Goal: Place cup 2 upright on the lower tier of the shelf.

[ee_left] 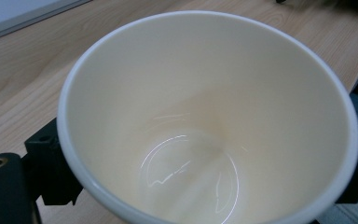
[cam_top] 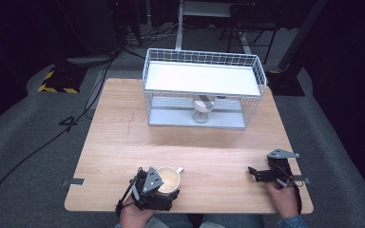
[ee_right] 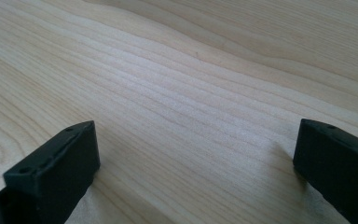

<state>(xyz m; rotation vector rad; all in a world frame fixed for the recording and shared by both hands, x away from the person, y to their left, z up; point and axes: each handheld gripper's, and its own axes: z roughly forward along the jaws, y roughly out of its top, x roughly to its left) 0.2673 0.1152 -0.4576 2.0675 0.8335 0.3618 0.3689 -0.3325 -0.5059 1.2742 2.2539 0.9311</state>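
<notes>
Between the jaws of the left tongs (cam_top: 167, 189), at the near edge of the wooden surface (cam_top: 123, 142), stands a cream mug (cam_top: 168, 179), upright and mouth up. The high view shows the mug's handle pointing away from the left tongs toward the far right, with the grey three-cornered plate of those tongs just beside the rim on the person's left. The left gripper view looks straight down into the mug (ee_left: 205, 121): a white rounded rim, a glossy pale cream interior, a faint tan tint toward the bottom, and ring-shaped reflections on the base; no contents are visible. In that view a black jaw sits against the outer wall on each side of the mug, so the left tongs are closed upon it; whether the mug rests on the surface or is raised cannot be told. The right tongs (cam_top: 255, 173) lie well apart from the mug, off to its right near the surface's near right corner, held low in the person's hand. The right gripper view shows these tongs (ee_right: 196, 163) with jaws spread wide over bare wood grain, nothing between them. Beyond both tongs, the high view shows a white wire rack (cam_top: 202, 88) at the far side of the surface, with a small glass jar (cam_top: 203, 110) on its lower level.
</notes>
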